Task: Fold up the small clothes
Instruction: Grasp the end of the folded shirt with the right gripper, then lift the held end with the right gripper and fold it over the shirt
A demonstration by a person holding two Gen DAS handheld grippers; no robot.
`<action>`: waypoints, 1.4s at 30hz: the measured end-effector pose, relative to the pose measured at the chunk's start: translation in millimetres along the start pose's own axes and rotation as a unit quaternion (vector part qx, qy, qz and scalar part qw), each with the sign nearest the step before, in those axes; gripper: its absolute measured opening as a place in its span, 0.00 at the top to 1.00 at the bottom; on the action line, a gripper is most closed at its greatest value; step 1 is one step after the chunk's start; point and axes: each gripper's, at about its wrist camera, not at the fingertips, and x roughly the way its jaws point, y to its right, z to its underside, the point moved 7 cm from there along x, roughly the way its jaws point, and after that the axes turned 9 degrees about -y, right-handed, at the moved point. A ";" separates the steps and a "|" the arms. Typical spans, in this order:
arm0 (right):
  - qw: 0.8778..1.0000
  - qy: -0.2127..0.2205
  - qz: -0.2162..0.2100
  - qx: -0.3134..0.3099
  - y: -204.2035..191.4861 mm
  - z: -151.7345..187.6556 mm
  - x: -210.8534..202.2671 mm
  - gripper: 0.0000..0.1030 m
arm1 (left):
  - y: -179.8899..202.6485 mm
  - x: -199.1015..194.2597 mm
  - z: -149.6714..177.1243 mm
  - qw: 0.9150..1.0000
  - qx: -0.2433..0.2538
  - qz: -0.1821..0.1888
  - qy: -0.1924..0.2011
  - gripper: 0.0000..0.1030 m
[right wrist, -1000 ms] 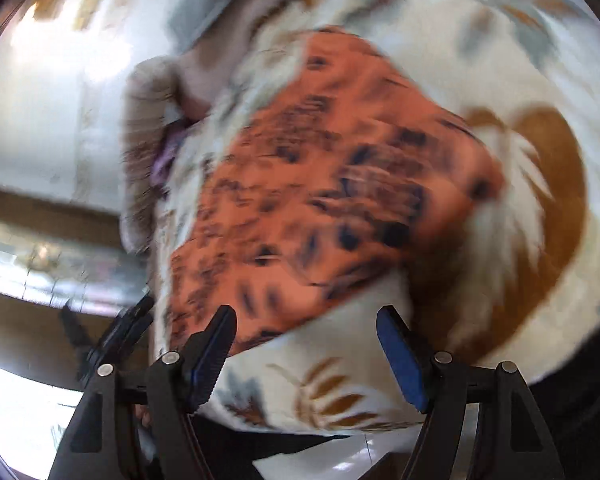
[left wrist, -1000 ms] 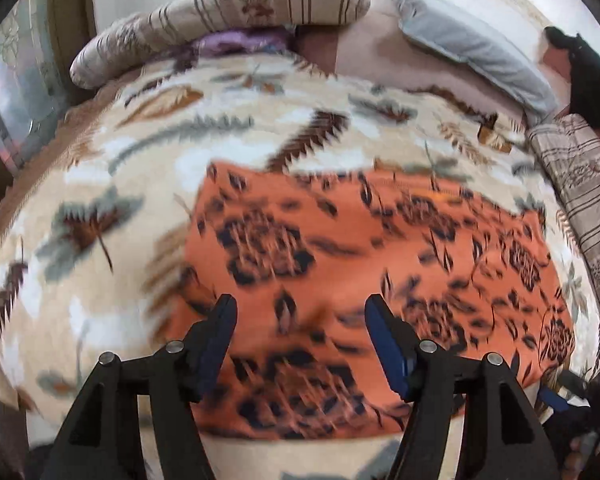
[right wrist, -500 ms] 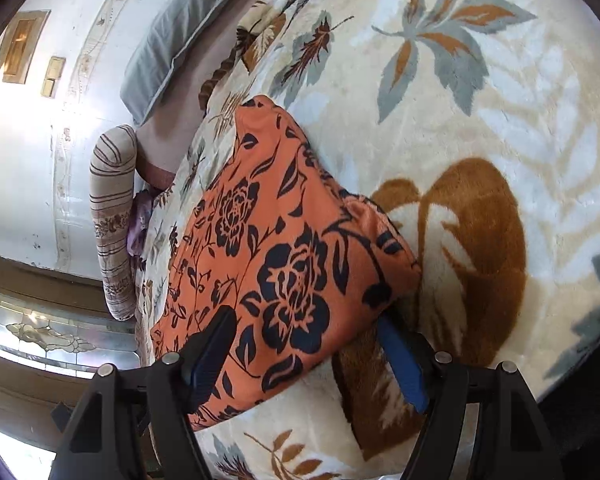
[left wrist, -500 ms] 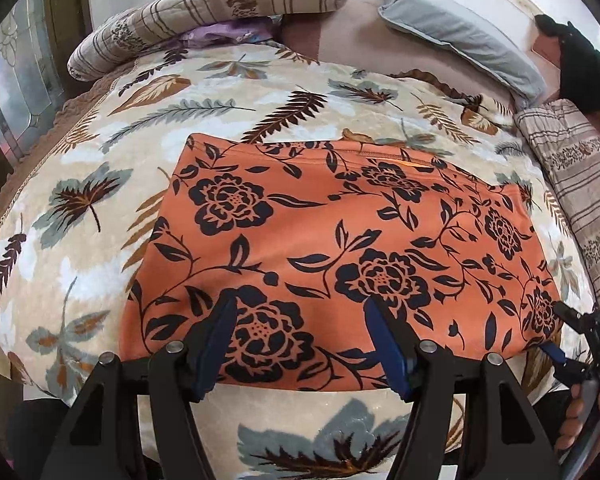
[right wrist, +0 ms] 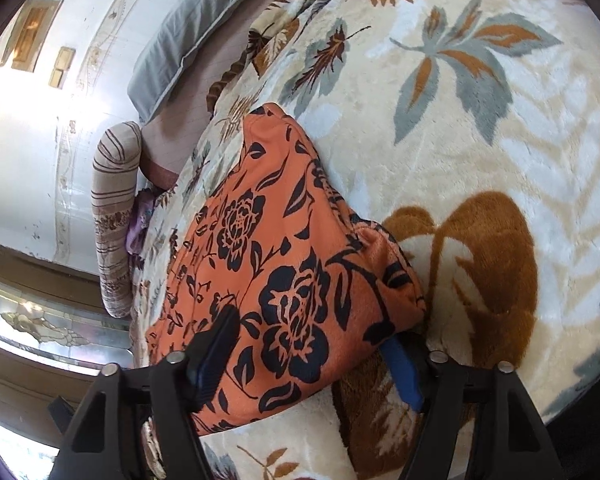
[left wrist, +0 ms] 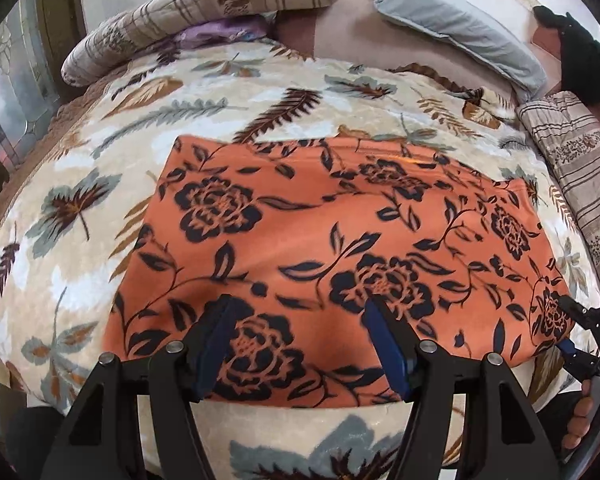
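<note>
An orange garment with a black flower print (left wrist: pixel 340 248) lies flat on the leaf-patterned blanket (left wrist: pixel 72 208). My left gripper (left wrist: pixel 304 340) is open and hovers over the garment's near edge. In the right wrist view the same garment (right wrist: pixel 284 280) fills the middle, and my right gripper (right wrist: pixel 308 356) is open with its jaws on either side of the near right corner. One blue finger (right wrist: pixel 400 368) sits under that corner, partly hidden by cloth. The right gripper also shows at the far right of the left wrist view (left wrist: pixel 580 332), at the garment's right corner.
A striped bolster (left wrist: pixel 196 12) and a grey pillow (left wrist: pixel 456 28) lie at the head of the bed. A striped folded cloth (left wrist: pixel 580 184) lies along the right side. A dark item (left wrist: pixel 584 68) sits at the far right. A glass-panelled frame (left wrist: pixel 8 92) stands at left.
Both grippers have come closer to the garment. The right gripper has slid onto the near right corner, one finger now under the cloth. The garment has not moved.
</note>
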 end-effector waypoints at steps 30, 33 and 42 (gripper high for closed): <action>0.999 -0.004 0.047 -0.012 -17.9 -15.6 27.8 0.84 | 6.8 42.9 3.0 0.998 0.050 -0.036 -0.007 0.21; 0.997 0.016 0.064 -0.051 -45.9 -18.9 16.3 0.85 | -8.4 28.7 0.7 1.000 0.019 0.016 -0.009 0.21; 0.949 0.065 0.081 -0.299 -237.8 36.6 11.0 0.88 | -175.6 -56.1 -5.9 0.976 -0.184 0.016 0.117 0.21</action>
